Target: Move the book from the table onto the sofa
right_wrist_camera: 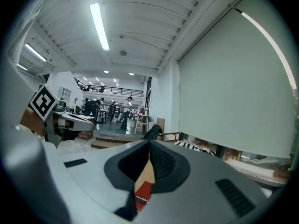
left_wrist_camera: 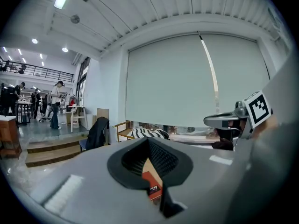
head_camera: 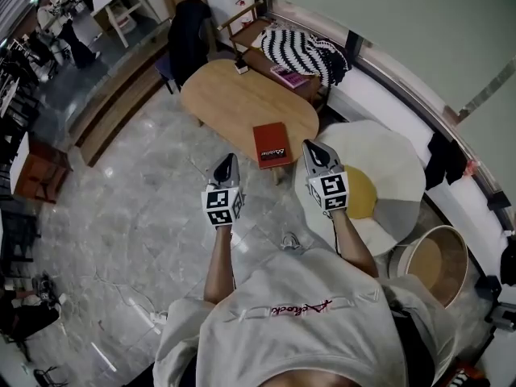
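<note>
A red book [head_camera: 272,144] lies on the near end of the oval wooden table [head_camera: 234,95]. Both grippers hover short of that end, pointing toward it. My left gripper [head_camera: 228,160] is shut and empty, just left of the book. My right gripper [head_camera: 313,146] is also shut and empty, just right of it. In the left gripper view the book [left_wrist_camera: 152,184] shows below the closed jaws [left_wrist_camera: 148,142]. It appears the same way in the right gripper view, the book [right_wrist_camera: 142,194] under the jaws [right_wrist_camera: 149,143]. A white sofa [head_camera: 379,103] runs along the window wall, beyond the table.
A black-and-white striped throw [head_camera: 302,49] and a pink item [head_camera: 288,76] lie behind the table. A dark chair [head_camera: 187,39] stands at its far left. An egg-shaped rug [head_camera: 387,176] and a round basket [head_camera: 435,260] sit to the right. Steps [head_camera: 113,103] rise at left.
</note>
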A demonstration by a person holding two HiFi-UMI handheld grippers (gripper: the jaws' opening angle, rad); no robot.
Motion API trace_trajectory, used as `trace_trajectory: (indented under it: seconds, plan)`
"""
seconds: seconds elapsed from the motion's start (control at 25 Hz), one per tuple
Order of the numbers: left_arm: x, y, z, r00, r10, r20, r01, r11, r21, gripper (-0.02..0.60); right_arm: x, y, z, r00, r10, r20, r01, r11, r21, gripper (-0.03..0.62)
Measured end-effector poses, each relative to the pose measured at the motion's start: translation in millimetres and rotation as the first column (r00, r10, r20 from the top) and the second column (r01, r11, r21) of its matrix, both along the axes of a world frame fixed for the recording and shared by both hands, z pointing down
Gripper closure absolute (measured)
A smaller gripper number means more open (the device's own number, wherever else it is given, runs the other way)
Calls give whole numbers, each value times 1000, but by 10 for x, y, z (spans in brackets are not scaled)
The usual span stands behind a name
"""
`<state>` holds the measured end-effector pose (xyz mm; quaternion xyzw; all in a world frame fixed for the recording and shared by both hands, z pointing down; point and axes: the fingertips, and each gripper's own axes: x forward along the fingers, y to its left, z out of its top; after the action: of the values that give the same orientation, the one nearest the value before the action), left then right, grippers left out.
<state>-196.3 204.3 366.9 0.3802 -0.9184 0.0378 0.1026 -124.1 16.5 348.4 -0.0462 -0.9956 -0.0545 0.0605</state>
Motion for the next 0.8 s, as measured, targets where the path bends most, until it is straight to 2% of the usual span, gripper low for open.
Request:
trace_trajectory:
  seconds: [0.44,0.8]
  plan:
    - [-524,-452,160,1000,6,-29,-8,999,-38,572,-553,-431,181,1000,-10,-25,9,999,-31,583]
    - [-666,-382,269,999,-10,-50,6,997,-75,572,-725,-386,379,998,-27,-59,24,998,-61,583]
